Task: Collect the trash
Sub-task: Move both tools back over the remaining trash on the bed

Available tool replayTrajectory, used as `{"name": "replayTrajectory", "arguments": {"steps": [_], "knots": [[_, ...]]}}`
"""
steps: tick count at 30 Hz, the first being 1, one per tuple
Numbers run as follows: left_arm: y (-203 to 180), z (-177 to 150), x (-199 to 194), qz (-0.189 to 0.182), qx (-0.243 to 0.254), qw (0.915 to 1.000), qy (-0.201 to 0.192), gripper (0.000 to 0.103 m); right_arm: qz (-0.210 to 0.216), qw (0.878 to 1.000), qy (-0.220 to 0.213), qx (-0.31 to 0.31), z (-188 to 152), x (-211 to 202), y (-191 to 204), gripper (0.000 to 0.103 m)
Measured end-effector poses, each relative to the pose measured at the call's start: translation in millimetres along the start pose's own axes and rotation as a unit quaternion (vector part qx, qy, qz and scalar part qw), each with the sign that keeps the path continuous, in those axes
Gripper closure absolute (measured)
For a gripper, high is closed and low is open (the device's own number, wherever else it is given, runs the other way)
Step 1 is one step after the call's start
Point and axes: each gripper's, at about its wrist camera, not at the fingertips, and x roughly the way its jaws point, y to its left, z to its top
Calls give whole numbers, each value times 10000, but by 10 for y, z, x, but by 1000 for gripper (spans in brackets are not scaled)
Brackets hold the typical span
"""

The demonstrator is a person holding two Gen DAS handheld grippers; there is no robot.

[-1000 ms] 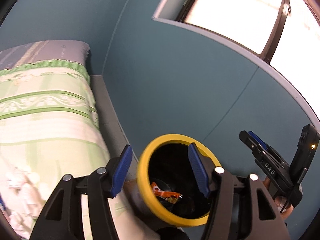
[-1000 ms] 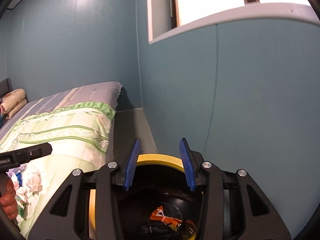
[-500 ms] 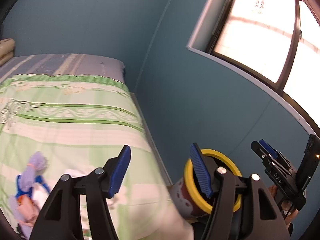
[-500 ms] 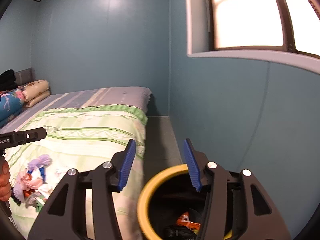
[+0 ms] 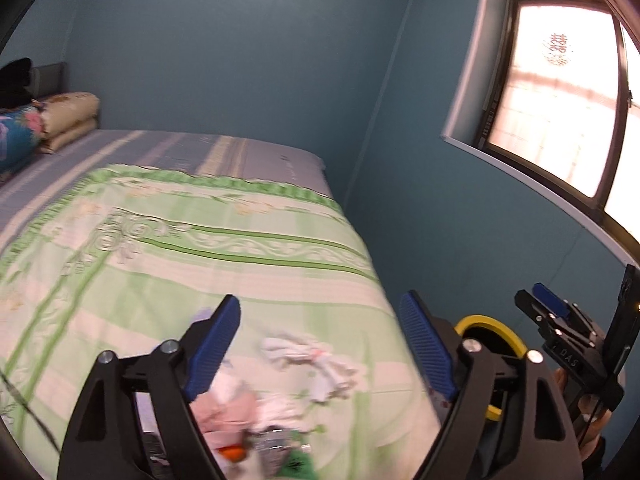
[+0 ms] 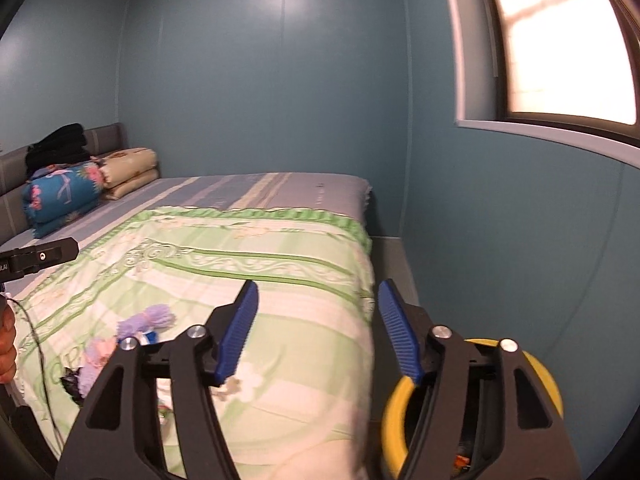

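Observation:
My left gripper hovers over the near end of the green patterned bedspread; its jaws are opening and hold nothing. Beneath it lie crumpled white tissue, a pink wad and a shiny green wrapper, all blurred. The yellow-rimmed black bin stands on the floor right of the bed. My right gripper hangs by the bed's right edge, jaws opening and empty, with the bin behind its right finger. Purple and pink scraps lie on the bedspread to its left.
Folded blankets and pillows are stacked against the grey headboard. A narrow strip of floor runs between the bed and the blue wall, below a bright window. A hand and a cable show at the left edge.
Both views have swung left and up, from over the bin to over the bed. The bin has slid to the right edge. Both grippers' jaws stand wider apart.

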Motion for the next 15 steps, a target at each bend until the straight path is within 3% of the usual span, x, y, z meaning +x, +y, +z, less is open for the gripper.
{"name": "replayTrajectory", "arguments": {"steps": [7, 15], "knots": [[433, -63, -394, 599, -126, 9979, -204, 9, 481, 9988, 40, -99, 51, 61, 355, 27], [833, -228, -677, 1056, -233, 9940, -188, 8, 847, 9959, 54, -310, 52, 83, 664, 13]]}}
